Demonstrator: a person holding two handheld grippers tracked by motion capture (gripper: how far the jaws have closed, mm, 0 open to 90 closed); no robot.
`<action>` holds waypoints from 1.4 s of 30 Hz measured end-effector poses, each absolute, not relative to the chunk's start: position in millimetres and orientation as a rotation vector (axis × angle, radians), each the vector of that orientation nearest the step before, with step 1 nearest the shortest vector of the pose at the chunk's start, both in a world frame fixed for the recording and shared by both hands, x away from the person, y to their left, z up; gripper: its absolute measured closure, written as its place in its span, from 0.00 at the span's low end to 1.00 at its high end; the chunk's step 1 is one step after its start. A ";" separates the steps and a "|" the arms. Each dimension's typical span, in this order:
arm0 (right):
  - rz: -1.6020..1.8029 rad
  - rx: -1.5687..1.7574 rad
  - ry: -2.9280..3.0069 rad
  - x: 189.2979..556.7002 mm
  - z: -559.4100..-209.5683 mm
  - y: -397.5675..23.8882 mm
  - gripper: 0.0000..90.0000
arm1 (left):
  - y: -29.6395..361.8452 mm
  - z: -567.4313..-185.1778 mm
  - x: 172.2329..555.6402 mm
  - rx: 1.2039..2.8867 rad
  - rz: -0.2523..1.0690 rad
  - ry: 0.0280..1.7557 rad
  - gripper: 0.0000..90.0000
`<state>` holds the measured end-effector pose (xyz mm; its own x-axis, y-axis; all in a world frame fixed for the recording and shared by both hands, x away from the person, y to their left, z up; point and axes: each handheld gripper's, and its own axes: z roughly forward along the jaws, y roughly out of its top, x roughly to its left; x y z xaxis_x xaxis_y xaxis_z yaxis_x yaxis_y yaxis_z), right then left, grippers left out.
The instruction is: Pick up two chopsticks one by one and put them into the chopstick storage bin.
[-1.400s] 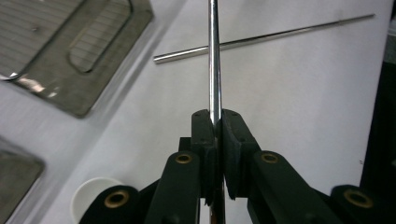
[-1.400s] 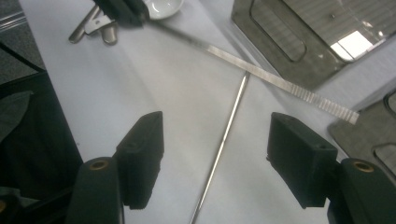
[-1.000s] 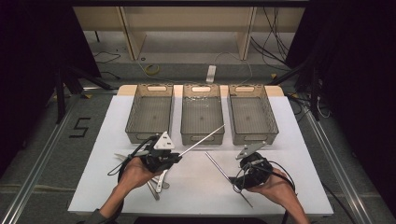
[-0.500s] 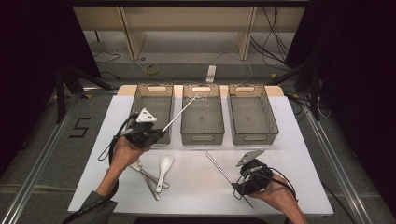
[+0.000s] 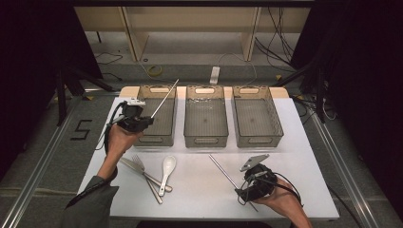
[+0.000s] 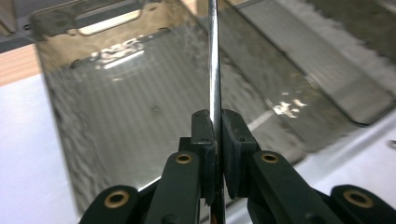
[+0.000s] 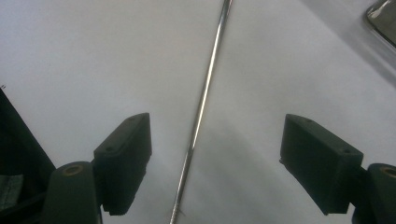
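- The left gripper [image 5: 151,118] is clenched on a thin metal rod [image 5: 165,98]; in the left gripper view the rod [image 6: 215,60] runs straight up from between the pressed pads [image 6: 205,135].
- That rod slants up over the left bin [image 5: 159,135], the leftmost of three clear bins at the far side of the counter [image 5: 199,190].
- The right gripper [image 5: 240,189] is released, its jaws having just been opening; a second metal rod [image 5: 223,170] lies flat on the counter between them, touched by neither pad [image 7: 123,158].
- In the right gripper view this rod [image 7: 201,107] runs up the middle of the gap.
- The second rod lies in front of the middle bin [image 5: 205,118], well apart from the left bin.
- A white spoon [image 5: 166,172] and a fork [image 5: 142,170] lie in front of the left bin.
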<state>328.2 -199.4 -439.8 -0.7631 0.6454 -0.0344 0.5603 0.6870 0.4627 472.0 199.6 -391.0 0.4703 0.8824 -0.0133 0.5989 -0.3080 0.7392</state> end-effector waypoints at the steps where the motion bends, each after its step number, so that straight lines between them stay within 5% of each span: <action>1: 0.648 0.978 2.705 328.2 -440.2 -199.6 0.28 | 201.3 -391.3 474.2 2.037 0.524 1.233 0.93; 31: 0.651 0.986 2.730 327.9 -443.6 -198.7 0.28 | 223.6 -422.5 508.8 2.031 0.582 1.453 0.92; 42: 0.658 1.010 2.738 329.1 -441.8 -198.7 0.29 | 217.0 -408.8 491.3 1.957 0.462 1.393 0.50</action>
